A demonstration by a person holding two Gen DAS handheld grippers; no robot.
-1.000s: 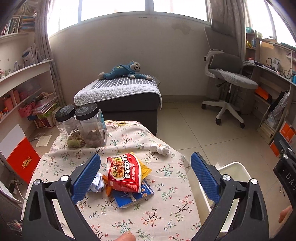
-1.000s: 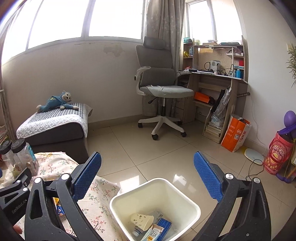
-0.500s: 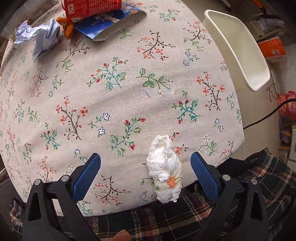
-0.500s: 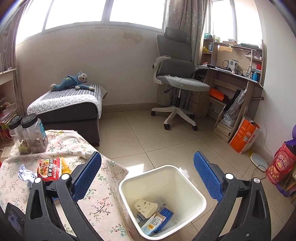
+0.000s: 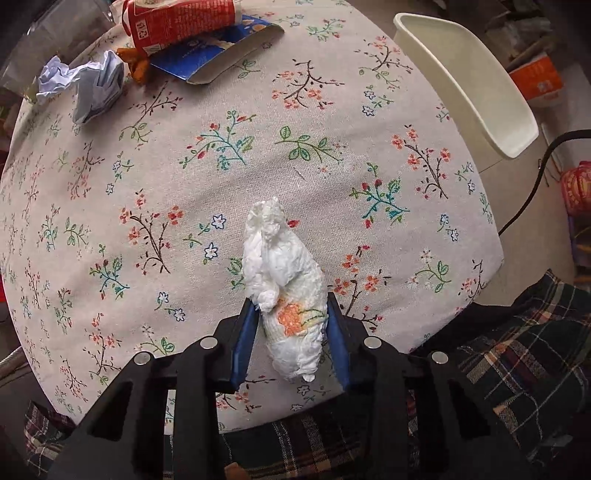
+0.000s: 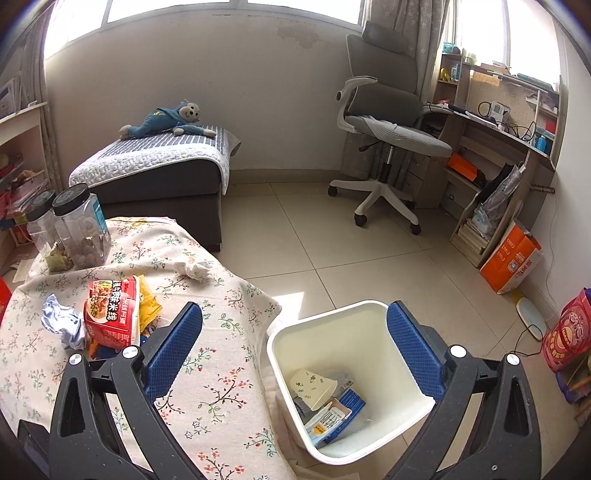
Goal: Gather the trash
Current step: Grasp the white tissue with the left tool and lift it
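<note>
White crumpled tissue (image 5: 284,284) lies near the table's (image 5: 332,122) close edge, and the left gripper (image 5: 291,328), pointing straight down, is closing on it, pads touching both flanks. The right gripper (image 6: 295,350) hangs spread and empty above the white bin (image 6: 369,317) beside the table, probably awaiting another piece.

Floral-clothed table (image 5: 184,184), tissue wad (image 5: 284,280), crumpled paper (image 5: 92,85), red packet (image 5: 184,18), blue carton (image 5: 218,61)
</note>
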